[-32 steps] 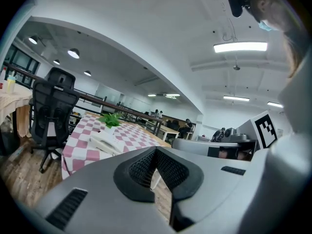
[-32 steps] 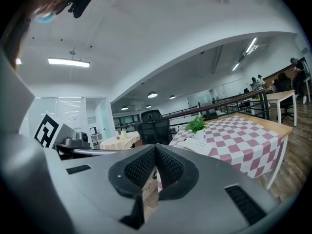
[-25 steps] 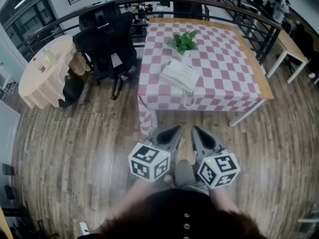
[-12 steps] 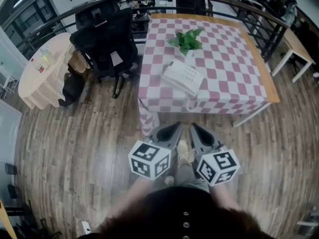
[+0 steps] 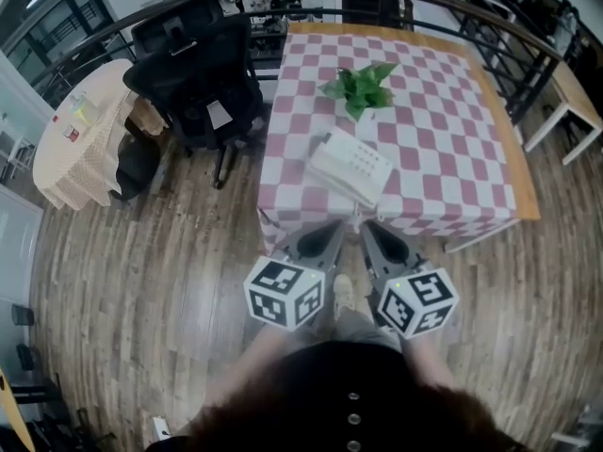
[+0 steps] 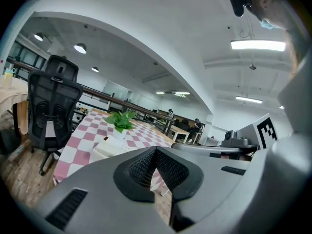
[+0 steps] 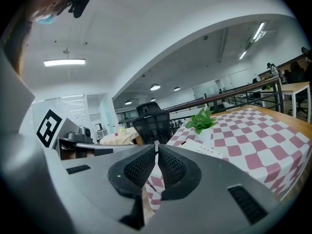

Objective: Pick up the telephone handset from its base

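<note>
A white telephone [image 5: 350,168] lies near the front edge of a table with a pink and white checked cloth [image 5: 443,139], its handset resting on its base. Both grippers are held side by side just short of that front edge, below the phone and apart from it. My left gripper [image 5: 332,233] is shut with nothing in it, and its pads [image 6: 146,167] meet at the tip. Beside it my right gripper [image 5: 369,230] is shut and empty too. The telephone [image 6: 113,148] shows ahead in the left gripper view, and the telephone [image 7: 207,150] shows beyond the shut right gripper [image 7: 157,148].
A potted green plant [image 5: 359,86] stands behind the phone. A black office chair [image 5: 196,75] is at the table's left, with a round cream-clothed table [image 5: 83,130] further left. A dark railing [image 5: 471,26] runs behind. A wooden table [image 5: 577,97] stands at the far right.
Both grippers and the person have moved forward over the wooden floor; their tips now reach the table's front edge. Both stay shut.
</note>
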Demonstrator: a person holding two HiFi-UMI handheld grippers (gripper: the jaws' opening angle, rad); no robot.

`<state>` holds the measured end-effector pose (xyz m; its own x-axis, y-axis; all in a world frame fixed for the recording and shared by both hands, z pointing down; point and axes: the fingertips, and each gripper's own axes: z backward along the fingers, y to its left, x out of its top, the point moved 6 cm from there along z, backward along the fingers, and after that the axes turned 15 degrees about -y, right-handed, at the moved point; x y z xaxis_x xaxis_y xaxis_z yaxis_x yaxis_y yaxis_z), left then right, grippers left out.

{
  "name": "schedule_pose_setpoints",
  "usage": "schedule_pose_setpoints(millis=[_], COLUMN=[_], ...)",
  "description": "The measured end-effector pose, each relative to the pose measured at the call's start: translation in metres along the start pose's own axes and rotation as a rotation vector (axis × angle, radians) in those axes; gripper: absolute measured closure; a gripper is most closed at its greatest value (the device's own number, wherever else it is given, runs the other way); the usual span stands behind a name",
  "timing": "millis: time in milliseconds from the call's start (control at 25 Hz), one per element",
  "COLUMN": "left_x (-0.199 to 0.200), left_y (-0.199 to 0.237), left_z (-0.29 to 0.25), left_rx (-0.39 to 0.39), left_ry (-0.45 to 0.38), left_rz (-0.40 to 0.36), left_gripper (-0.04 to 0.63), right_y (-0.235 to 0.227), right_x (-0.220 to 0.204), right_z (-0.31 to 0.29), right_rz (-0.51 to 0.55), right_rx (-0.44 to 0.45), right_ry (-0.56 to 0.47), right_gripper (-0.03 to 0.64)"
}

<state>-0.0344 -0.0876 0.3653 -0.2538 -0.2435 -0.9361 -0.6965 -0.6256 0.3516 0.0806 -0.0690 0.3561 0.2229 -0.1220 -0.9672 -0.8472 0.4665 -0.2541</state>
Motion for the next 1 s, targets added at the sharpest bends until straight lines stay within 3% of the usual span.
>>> schedule_pose_setpoints(millis=[160, 560, 1000], left_x=[0.011, 0.025, 0.017], left_y=[0.019, 0.059, 0.084], left_z=[-0.033, -0.105, -0.147], left_rx=[0.033, 0.091, 0.161], left_ry=[-0.002, -0.044, -0.020], left_rz=[-0.018, 0.024, 0.053], left_gripper=[0.589, 0.589, 0.589], right_y=[-0.024, -0.079, -0.114], right_x=[0.008, 0.025, 0.020], right_z=[-0.034, -0.108, -0.152], right_rz=[0.003, 0.028, -0.002], right_rx=[0.032, 0.135, 0.207], right_ry=[0.017, 0.054, 0.101], right_gripper=[0.606, 0.605, 0.605])
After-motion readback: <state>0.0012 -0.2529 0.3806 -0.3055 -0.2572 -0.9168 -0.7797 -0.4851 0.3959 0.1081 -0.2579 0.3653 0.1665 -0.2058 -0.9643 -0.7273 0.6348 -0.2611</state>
